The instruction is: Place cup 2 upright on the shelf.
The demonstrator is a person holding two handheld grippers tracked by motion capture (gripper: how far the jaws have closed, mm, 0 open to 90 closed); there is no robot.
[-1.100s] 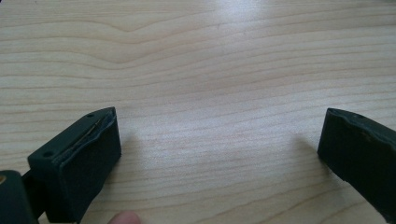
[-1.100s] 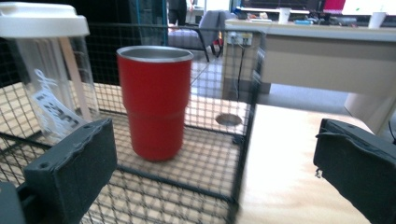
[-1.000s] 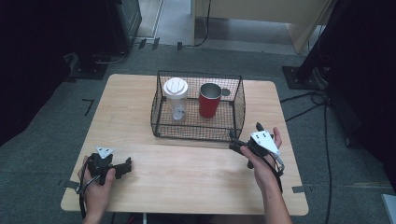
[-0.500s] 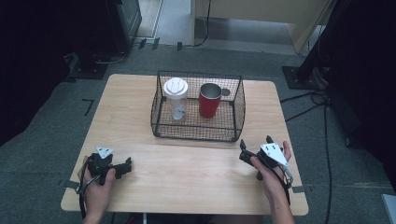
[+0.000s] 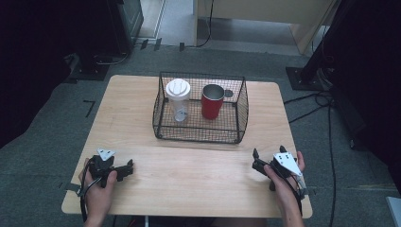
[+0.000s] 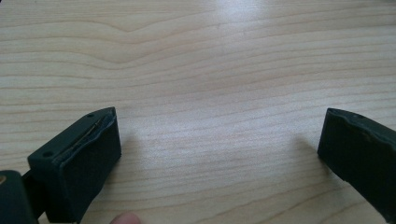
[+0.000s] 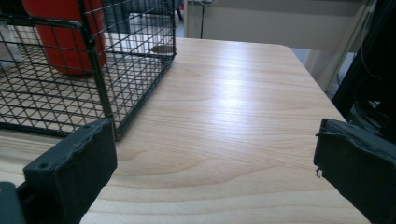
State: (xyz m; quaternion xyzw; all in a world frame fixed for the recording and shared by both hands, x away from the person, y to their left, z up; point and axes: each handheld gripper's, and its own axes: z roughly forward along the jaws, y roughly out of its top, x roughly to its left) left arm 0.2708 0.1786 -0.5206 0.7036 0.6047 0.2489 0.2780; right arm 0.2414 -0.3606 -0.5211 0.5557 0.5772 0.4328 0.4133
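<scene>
A black wire basket [image 5: 198,135] stands on the wooden table [image 5: 189,184], towards the back. Inside it are a clear cup with a white lid [image 5: 178,97] at the left and a red cup [image 5: 212,101] at the right, both upright. My left gripper [image 5: 129,167] rests near the front left corner, open, over bare wood [image 6: 219,70]. My right gripper [image 5: 268,151] is held near the front right, open and empty, well in front of the basket's right corner [image 7: 98,79]. The red cup [image 7: 65,32] shows through the mesh in the right gripper view.
Black stands and cables [image 5: 326,101] lie on the grey floor to the right of the table. A dark cabinet [image 5: 118,23] stands at the back left. The table's right edge [image 7: 313,79] runs close beside my right gripper.
My right gripper has drawn back from the basket's front right corner towards the table's near right edge. The left gripper has stayed put.
</scene>
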